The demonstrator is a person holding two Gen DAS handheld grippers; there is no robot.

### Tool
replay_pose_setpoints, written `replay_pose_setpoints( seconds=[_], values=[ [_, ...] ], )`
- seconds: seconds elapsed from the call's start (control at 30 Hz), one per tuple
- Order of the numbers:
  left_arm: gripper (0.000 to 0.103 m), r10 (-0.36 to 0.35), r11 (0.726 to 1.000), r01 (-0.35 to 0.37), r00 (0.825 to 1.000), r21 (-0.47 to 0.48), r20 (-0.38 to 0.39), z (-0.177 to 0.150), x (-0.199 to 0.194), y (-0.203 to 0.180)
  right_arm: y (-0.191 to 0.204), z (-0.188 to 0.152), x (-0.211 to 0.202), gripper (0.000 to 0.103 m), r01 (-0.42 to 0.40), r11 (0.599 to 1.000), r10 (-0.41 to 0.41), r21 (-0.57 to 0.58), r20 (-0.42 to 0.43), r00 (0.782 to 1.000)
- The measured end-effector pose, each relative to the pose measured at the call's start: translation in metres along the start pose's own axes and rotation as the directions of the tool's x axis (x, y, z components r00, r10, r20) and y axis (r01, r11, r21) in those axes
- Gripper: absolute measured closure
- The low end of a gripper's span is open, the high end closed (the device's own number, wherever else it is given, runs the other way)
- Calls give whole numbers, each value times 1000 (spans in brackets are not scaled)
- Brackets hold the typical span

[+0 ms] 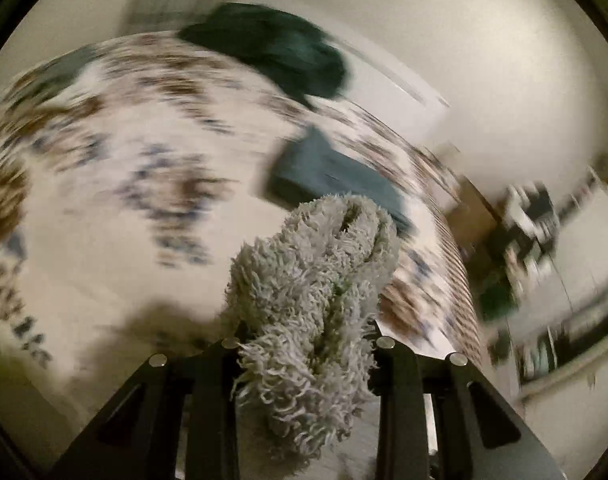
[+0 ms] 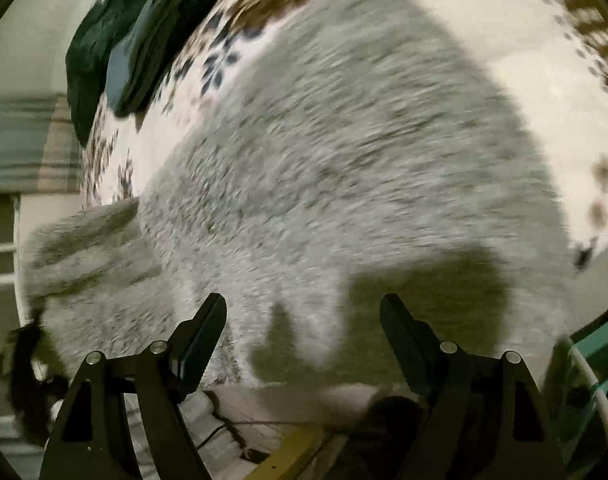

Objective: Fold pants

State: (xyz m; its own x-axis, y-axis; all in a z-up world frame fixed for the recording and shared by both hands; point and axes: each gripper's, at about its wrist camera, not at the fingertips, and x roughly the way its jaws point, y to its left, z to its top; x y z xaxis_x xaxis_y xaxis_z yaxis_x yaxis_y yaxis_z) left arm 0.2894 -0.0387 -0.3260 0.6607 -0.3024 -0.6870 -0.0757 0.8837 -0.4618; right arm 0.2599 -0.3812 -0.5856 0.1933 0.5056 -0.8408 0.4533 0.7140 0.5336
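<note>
The pants are fluffy grey fleece. In the left wrist view my left gripper (image 1: 308, 340) is shut on a bunched fold of the grey pants (image 1: 316, 280) and holds it above the patterned bedsheet (image 1: 124, 200). In the right wrist view most of the pants (image 2: 344, 152) lie spread on the sheet (image 2: 544, 60), one part (image 2: 88, 252) hanging toward the left edge. My right gripper (image 2: 304, 320) is open and empty just above the pants' near edge, its shadow on the fabric. Both views are motion-blurred.
A folded blue-grey garment (image 1: 328, 172) and a dark green garment (image 1: 276, 48) lie on the bed's far side; they also show in the right wrist view as the blue-grey garment (image 2: 160, 28) and the green garment (image 2: 96, 48). A white wall (image 1: 484, 60) and cluttered shelves (image 1: 536, 232) lie beyond.
</note>
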Motion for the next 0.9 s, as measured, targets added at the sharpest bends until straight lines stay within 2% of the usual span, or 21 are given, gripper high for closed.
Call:
replay_pose_setpoints(
  seconds=[0.13,0.27,0.33,0.4,0.47,0.5,0.53,0.57,0.6,0.7,0.77,0.83,0.9],
  values=[
    [78,-57,990,67,995,124,-83,-32,43,-88,-39,8,-37,22,-4,998,1,55,47,999],
    [77,-45,967,90,982,240,-184,-90,93,-154,-81,14,-78,22,16,993,-27,113,100,995],
    [77,-14,951,100,958,291,-285,-124,127,-179,-103,18,-98,22,37,991,-54,130,125,991],
    [73,42,940,95,922,329,-385,-151,151,-194,-124,20,-115,22,64,987,-85,150,143,986],
    [61,90,929,95,880,357,-467,-167,168,-202,-148,22,-130,22,88,981,-116,175,154,981],
    [45,98,926,101,866,364,-490,-172,170,-207,-157,24,-136,22,94,978,-125,187,157,980],
    [23,87,922,124,857,366,-508,-174,168,-211,-166,26,-142,22,99,975,-132,197,161,978],
    [16,63,929,132,864,346,-499,-178,160,-215,-173,27,-148,22,103,974,-137,200,165,977],
    [13,38,929,156,861,336,-506,-172,153,-218,-178,28,-153,22,111,974,-145,197,169,975],
    [12,-37,938,211,849,274,-528,-153,131,-217,-186,36,-161,19,107,976,-142,189,182,973],
    [12,-61,948,212,853,239,-518,-142,118,-208,-186,42,-159,11,76,979,-111,187,181,977],
    [12,-44,966,160,876,205,-480,-116,102,-180,-176,51,-151,10,9,984,-41,179,173,984],
    [12,20,979,72,896,191,-444,-92,104,-146,-161,58,-141,8,-51,988,29,148,152,988]
  ],
)
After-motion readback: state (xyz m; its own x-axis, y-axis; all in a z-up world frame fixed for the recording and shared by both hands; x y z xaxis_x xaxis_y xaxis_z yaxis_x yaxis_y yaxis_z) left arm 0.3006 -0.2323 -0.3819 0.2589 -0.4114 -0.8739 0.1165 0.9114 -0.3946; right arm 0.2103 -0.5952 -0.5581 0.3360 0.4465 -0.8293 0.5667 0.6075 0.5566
